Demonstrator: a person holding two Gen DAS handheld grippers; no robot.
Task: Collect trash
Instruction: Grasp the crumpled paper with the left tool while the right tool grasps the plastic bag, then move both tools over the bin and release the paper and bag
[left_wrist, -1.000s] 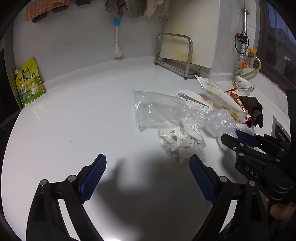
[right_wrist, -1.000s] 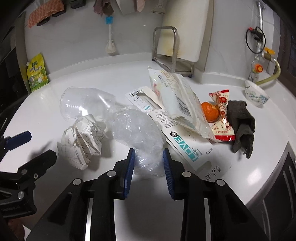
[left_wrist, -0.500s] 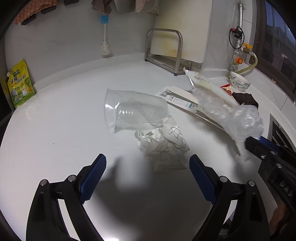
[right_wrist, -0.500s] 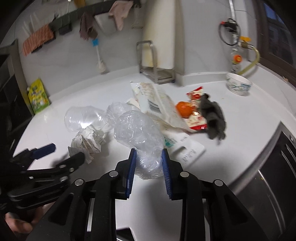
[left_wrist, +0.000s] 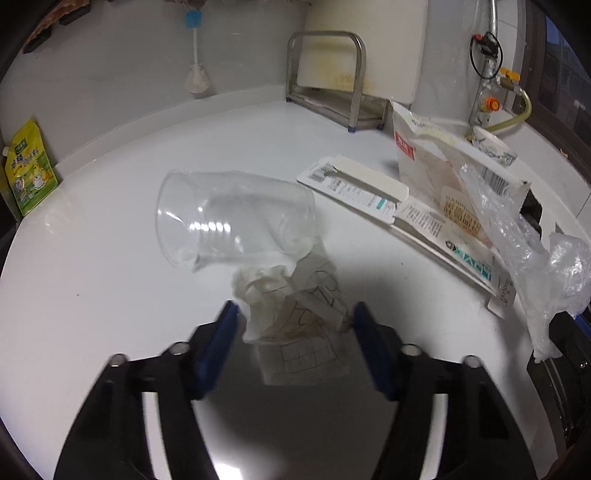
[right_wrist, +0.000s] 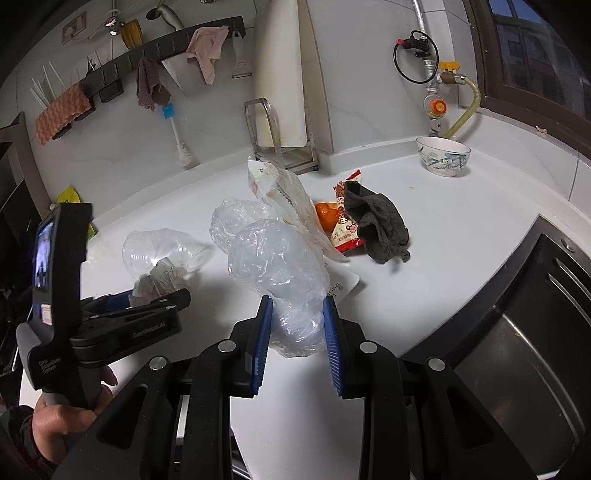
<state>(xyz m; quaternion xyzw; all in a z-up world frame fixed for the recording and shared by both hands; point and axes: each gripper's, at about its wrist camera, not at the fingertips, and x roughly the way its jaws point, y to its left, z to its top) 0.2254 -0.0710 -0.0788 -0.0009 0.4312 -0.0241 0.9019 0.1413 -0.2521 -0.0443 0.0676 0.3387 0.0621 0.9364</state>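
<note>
**Left closing on paper wad, right holding plastic bag**

Landmark: crumpled paper (left_wrist: 295, 317) on white surface (left_wrist: 110, 277). Risk: clear cup (left_wrist: 229, 221) touches the wad's far side, so it may roll or drag along. Left gripper (left_wrist: 291, 347): jaws just been closing, abt half open, paper between, pads apparently not pressing yet. Right of wad, right gripper (right_wrist: 297, 332) clamps plastic bag (right_wrist: 280, 266), raised; loose film could slip.
</note>
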